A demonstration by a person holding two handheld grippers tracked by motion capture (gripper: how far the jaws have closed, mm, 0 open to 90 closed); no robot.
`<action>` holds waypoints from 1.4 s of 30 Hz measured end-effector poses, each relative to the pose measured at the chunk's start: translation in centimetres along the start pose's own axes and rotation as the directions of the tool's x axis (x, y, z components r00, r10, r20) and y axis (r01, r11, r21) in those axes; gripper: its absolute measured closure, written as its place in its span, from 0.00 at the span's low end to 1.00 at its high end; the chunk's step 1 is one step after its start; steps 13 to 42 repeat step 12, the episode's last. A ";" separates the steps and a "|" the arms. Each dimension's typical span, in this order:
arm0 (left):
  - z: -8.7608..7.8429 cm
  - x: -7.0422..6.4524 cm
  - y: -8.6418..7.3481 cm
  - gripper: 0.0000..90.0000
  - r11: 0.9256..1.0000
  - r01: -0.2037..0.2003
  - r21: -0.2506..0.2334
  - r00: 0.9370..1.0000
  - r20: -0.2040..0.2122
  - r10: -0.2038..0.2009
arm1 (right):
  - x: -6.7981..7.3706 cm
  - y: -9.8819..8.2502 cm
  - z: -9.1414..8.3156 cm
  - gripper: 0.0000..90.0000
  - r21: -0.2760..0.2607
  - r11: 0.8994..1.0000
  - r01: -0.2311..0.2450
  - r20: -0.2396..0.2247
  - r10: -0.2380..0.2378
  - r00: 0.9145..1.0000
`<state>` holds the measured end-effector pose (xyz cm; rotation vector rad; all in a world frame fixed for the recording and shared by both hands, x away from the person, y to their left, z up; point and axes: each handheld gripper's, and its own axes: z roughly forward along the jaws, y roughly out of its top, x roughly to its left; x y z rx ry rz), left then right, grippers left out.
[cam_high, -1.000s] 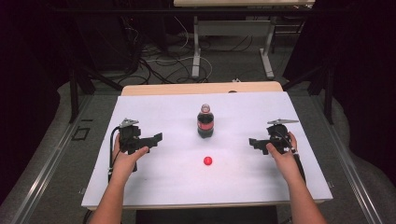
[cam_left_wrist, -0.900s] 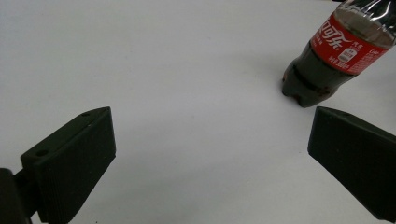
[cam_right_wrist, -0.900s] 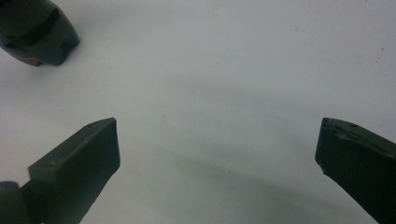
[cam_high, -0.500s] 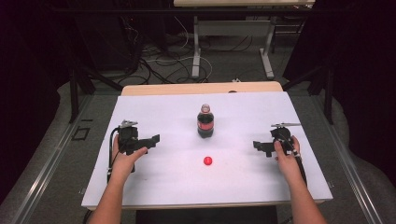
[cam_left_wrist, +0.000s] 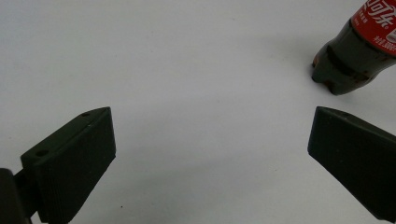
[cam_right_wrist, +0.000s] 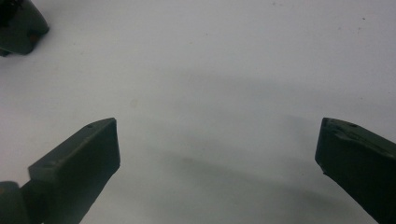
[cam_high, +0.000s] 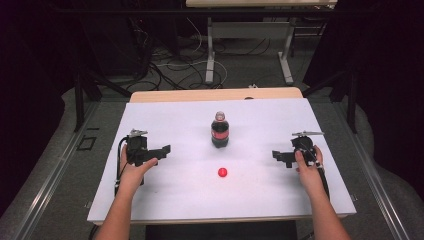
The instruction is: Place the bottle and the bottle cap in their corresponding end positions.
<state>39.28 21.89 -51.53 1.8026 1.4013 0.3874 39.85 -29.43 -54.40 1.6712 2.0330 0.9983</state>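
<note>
The left gripper [cam_high: 164, 149] sits low over the white counter [cam_high: 165, 120], jaws spread wide and holding nothing. Ahead of it and off toward its right jaw stands an upright cola bottle [cam_left_wrist: 357, 49]. The right gripper [cam_high: 278, 156] is likewise wide open and empty. Between the two grippers, nearer the person, lies a small red cap [cam_high: 222, 172].
</note>
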 end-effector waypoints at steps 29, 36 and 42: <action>0.1 0.2 0.0 0.01 1.000 0.006 0.002 1.000 -0.004 -0.006 | 0.2 0.0 0.0 0.00 0.001 1.000 0.015 -0.007 -0.015 1.000; 0.1 0.2 0.0 0.01 1.000 0.006 0.002 1.000 -0.004 -0.006 | 0.2 0.0 0.0 0.00 0.001 1.000 0.015 -0.007 -0.015 1.000; 0.1 0.2 0.0 0.01 1.000 0.006 0.002 1.000 -0.004 -0.006 | 0.2 0.0 0.0 0.00 0.001 1.000 0.015 -0.007 -0.015 1.000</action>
